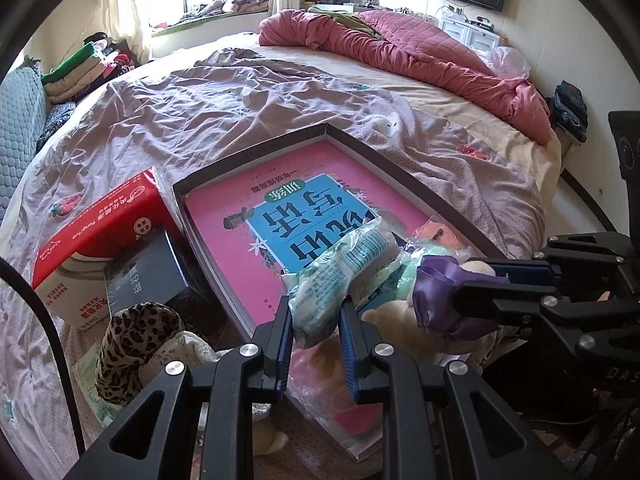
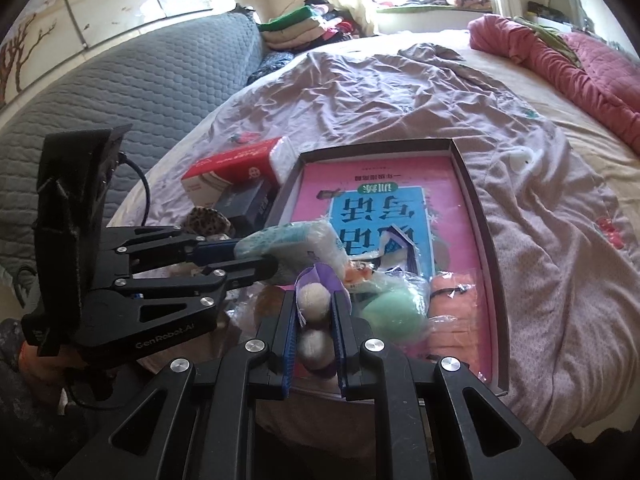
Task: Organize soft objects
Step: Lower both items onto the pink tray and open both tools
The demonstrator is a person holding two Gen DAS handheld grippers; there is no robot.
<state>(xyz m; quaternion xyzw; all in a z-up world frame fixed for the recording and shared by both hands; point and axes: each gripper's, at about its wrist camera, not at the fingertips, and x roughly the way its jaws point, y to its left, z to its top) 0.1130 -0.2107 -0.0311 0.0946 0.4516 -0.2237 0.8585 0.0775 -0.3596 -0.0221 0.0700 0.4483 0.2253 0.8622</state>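
A messy bed [image 1: 224, 120] holds a box [image 1: 400, 168]; left gripper [image 1: 314, 336] fingers pinch a tissue pack [image 1: 340, 272], right gripper [image 2: 316, 320] fingers squeeze a plush toy [image 2: 314, 298].

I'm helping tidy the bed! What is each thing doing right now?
Left gripper: shut on tissue pack.
Right gripper: shut on plush toy.
Tray: open, book lying flat inside.
Green pouch: lying in tray.
Red box: beside tray, on bed.
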